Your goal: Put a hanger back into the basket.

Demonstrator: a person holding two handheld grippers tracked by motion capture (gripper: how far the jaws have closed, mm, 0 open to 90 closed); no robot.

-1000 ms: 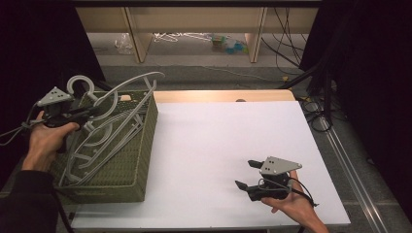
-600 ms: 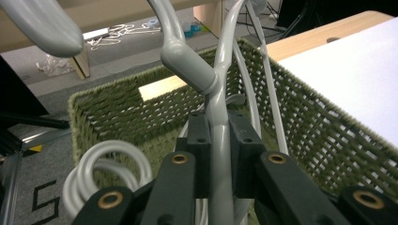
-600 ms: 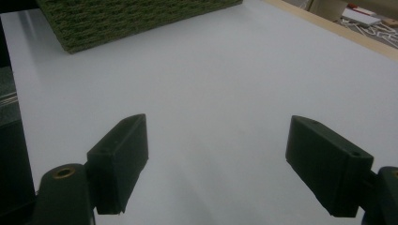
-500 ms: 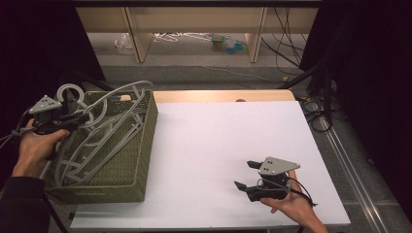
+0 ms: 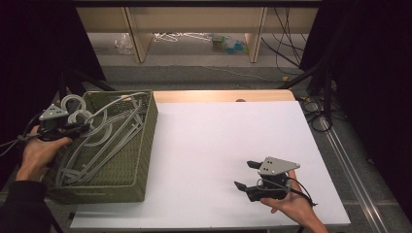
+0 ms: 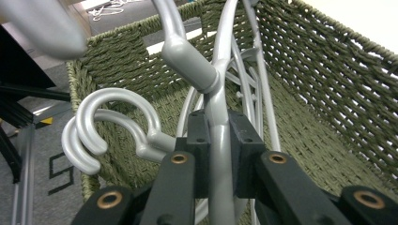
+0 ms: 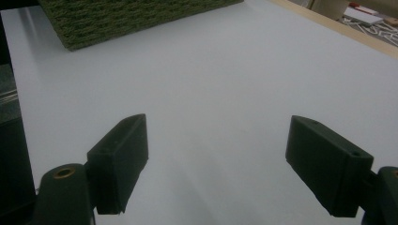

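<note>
The left gripper [image 5: 80,129], held in the person's left hand [image 5: 36,150] at the table's left edge, has its jaws clamped tight, while the right gripper [image 5: 245,175] rests low in the right hand [image 5: 289,204], jaws spread wide.

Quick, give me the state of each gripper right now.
Left gripper: shut on the grey plastic hanger, over the green woven basket.
Right gripper: open, holding nothing, above the white tabletop.
</note>
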